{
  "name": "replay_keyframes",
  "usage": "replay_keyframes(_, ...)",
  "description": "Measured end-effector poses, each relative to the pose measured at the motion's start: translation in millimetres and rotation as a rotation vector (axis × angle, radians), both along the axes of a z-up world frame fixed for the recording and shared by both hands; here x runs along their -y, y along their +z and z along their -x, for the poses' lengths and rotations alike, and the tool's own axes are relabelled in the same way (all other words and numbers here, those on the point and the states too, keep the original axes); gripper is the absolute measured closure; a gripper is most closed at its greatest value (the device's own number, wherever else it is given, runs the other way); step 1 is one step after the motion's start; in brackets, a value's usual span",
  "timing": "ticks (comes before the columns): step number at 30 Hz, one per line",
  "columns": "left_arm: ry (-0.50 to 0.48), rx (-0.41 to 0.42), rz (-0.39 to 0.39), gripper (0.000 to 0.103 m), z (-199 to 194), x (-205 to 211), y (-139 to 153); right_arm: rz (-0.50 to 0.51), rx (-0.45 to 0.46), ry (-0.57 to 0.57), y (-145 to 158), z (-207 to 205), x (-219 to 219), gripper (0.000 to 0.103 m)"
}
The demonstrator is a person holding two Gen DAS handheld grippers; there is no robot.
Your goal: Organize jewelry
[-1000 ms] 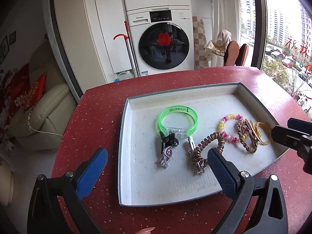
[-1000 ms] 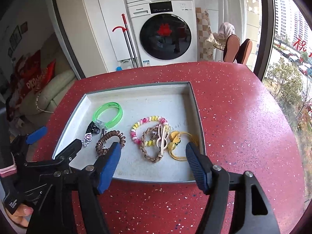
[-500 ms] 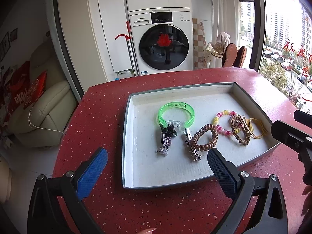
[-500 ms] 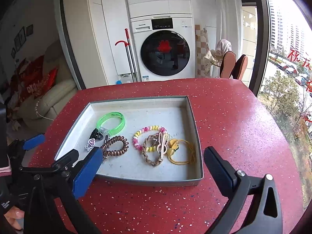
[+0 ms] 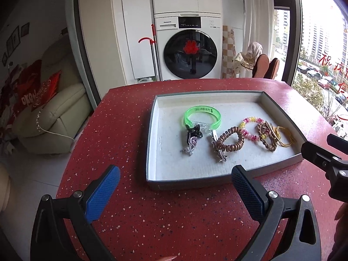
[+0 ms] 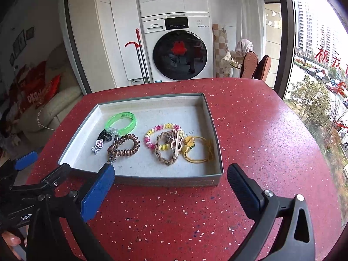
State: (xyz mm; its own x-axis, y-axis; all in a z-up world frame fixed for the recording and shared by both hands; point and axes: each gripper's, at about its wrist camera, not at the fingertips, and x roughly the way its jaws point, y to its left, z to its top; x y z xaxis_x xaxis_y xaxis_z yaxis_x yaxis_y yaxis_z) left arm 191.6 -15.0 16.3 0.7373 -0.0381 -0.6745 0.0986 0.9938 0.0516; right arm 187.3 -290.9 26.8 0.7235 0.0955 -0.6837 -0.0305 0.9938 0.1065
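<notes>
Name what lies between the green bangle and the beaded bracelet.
A brown coil hair tie lies between green bangle and beaded bracelet, in the right wrist view.

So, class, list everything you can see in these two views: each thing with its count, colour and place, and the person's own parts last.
Tray: one, grey, on the table.
Table: one, red speckled.
Bangle: one, clear green, tray's far left.
Black clip: one, with a silver charm, beside the bangle.
Coil hair tie: one, brown, mid tray.
Bead bracelet: one, pink and yellow, right of the coil.
Braided band: one, tan, overlapping the beads.
Yellow tie: one, tray's right.
Washing machine: white, behind.
Sofa: cream, left.
Left hand-held gripper: open, empty.
Right hand-held gripper: open, empty.
</notes>
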Motion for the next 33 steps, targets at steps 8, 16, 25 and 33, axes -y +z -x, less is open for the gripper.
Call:
replay_keyframes(8, 0.043, 0.049, 0.007, 0.000, 27.5, -8.9, -8.2, 0.026, 0.041, -0.024, -6.7, 21.7, -6.5, 0.000)
replay_keyframes(16, 0.061, 0.094, 0.021, 0.000, 36.0, -9.0, -12.5, 0.044, 0.094, -0.040, -7.4, 33.7, -12.3, 0.000)
replay_keyframes(25, 0.052, 0.098, 0.033, 0.000, 36.4, -8.4, -9.9, 0.040, 0.119, -0.046, -2.1, 37.8, -11.1, 0.000)
replay_keyframes(33, 0.060, 0.097, 0.034, 0.000, 35.5, -10.4, -6.1, 0.038, 0.122, -0.045, -0.4, 37.6, -10.0, 0.000)
